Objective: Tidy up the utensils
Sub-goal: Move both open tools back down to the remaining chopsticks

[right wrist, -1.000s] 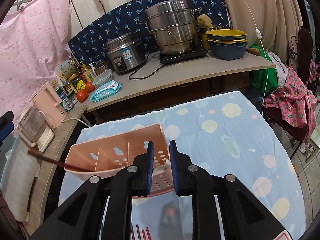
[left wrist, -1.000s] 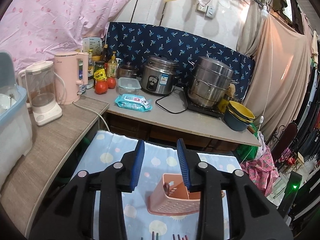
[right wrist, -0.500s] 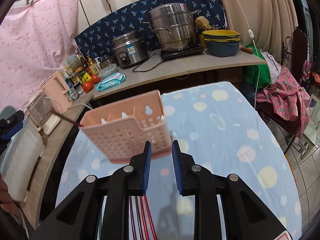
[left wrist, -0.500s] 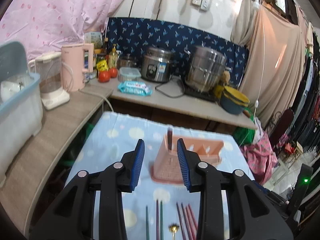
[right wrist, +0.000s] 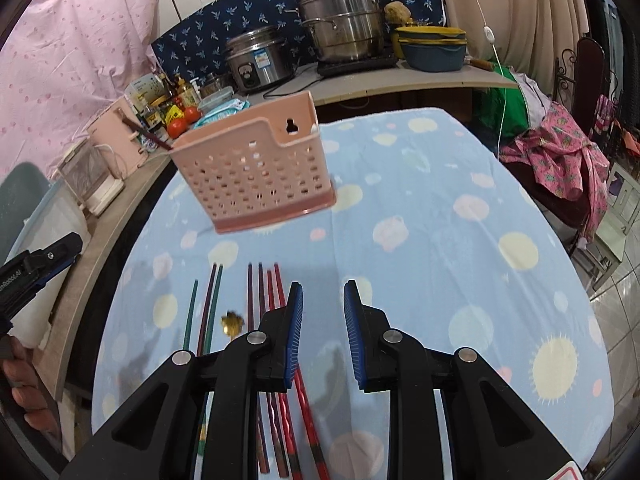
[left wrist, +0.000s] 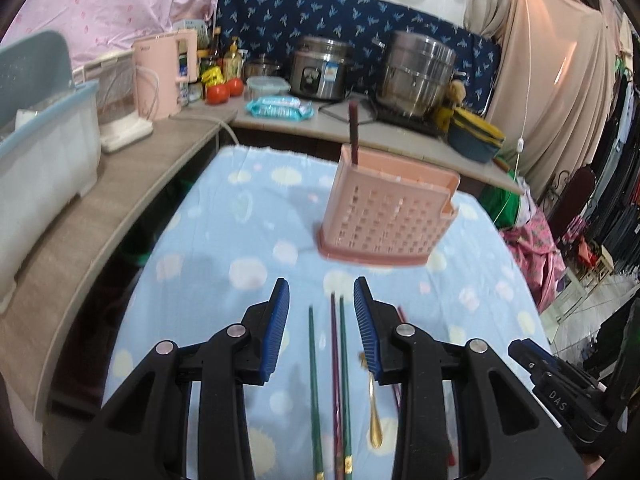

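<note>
A pink perforated utensil holder (left wrist: 386,220) (right wrist: 260,172) stands on the blue spotted tablecloth (left wrist: 224,240), with one dark red chopstick (left wrist: 353,128) (right wrist: 146,134) sticking out of its left end. Nearer me, green and purple chopsticks (left wrist: 313,360) (right wrist: 192,312), several red chopsticks (right wrist: 278,292) and a gold spoon (left wrist: 374,412) (right wrist: 232,324) lie side by side on the cloth. My left gripper (left wrist: 321,284) hangs open above the green and purple chopsticks. My right gripper (right wrist: 323,286) is open by a narrow gap, empty, just right of the red chopsticks.
A wooden counter (left wrist: 132,176) runs along the left and back, carrying a pink kettle (left wrist: 164,76), tomatoes, a rice cooker (left wrist: 320,72), a steel steamer (right wrist: 340,28) and stacked bowls (right wrist: 432,46). A plastic bin (left wrist: 40,152) stands at the left. Clothes lie on a chair (right wrist: 560,152) at the right.
Both grippers have drawn back from the pink holder and sunk toward the cloth. The holder now stands farther off, and the row of chopsticks and the spoon has come into view.
</note>
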{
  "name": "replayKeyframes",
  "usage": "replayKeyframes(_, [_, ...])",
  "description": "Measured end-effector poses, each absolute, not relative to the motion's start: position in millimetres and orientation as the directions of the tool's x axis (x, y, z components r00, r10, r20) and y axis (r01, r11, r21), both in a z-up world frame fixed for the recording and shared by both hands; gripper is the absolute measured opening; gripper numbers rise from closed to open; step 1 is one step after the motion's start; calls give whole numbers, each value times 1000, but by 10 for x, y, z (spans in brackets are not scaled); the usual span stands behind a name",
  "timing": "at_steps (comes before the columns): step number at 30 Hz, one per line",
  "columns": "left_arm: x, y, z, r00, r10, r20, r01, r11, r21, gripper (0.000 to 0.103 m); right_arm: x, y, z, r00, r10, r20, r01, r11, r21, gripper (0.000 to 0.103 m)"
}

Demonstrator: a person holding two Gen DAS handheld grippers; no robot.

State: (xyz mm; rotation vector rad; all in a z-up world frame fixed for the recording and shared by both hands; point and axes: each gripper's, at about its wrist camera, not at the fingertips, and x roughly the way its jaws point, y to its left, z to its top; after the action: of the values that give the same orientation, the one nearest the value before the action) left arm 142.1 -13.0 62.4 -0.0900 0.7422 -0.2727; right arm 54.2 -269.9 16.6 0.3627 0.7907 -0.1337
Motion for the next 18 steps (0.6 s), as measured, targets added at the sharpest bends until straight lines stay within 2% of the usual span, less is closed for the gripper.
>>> replayKeyframes(18, [999,-21,-121,586,-211,-782,181,975,-127,32,129,-2380,-335,598,70,-798,203,950,235,22])
